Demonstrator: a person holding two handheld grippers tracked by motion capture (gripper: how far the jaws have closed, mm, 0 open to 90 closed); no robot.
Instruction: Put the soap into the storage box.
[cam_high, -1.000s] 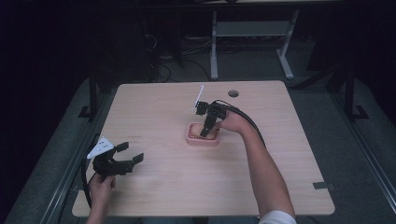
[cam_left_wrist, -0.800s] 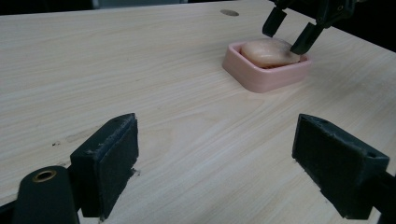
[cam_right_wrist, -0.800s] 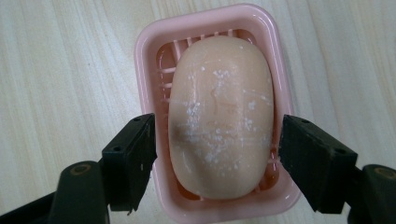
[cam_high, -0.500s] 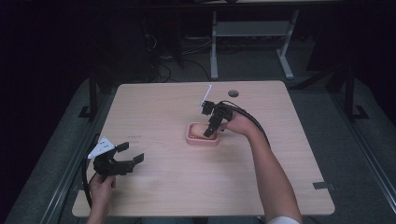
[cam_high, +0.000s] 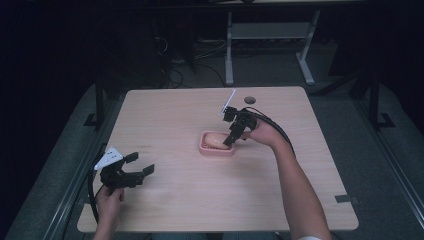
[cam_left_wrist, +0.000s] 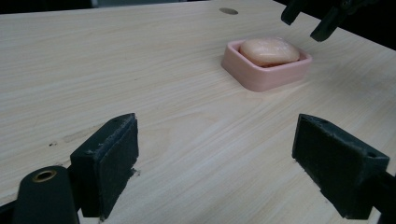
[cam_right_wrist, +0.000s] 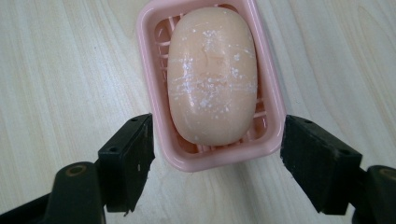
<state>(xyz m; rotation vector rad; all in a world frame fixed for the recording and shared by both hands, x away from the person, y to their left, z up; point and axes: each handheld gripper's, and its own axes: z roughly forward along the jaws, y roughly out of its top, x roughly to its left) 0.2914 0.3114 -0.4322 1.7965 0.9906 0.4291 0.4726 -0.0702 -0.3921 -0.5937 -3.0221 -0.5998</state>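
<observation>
Soap bar (cam_right_wrist: 212, 74) lies in the pink soap dish (cam_right_wrist: 154, 79) mid-table, just beneath the right gripper (cam_right_wrist: 217, 161), whose jaws have just been opening and now stand apart, holding nothing. The left gripper (cam_left_wrist: 215, 168) rests wide open near the wooden table's (cam_high: 200, 200) edge.

Standing on grey carpet (cam_high: 385, 165) in a dim room: light wooden table (cam_high: 175, 110); white desk frame (cam_high: 270, 35) looming behind.

A pink soap dish (cam_high: 216, 144) holding a bar of soap (cam_high: 214, 140) sits mid-counter (cam_high: 175, 110) as the right gripper (cam_high: 231, 139), jaws just opened, hangs over its right edge; the left gripper (cam_high: 142, 165) rests near the counter's front-left corner.
</observation>
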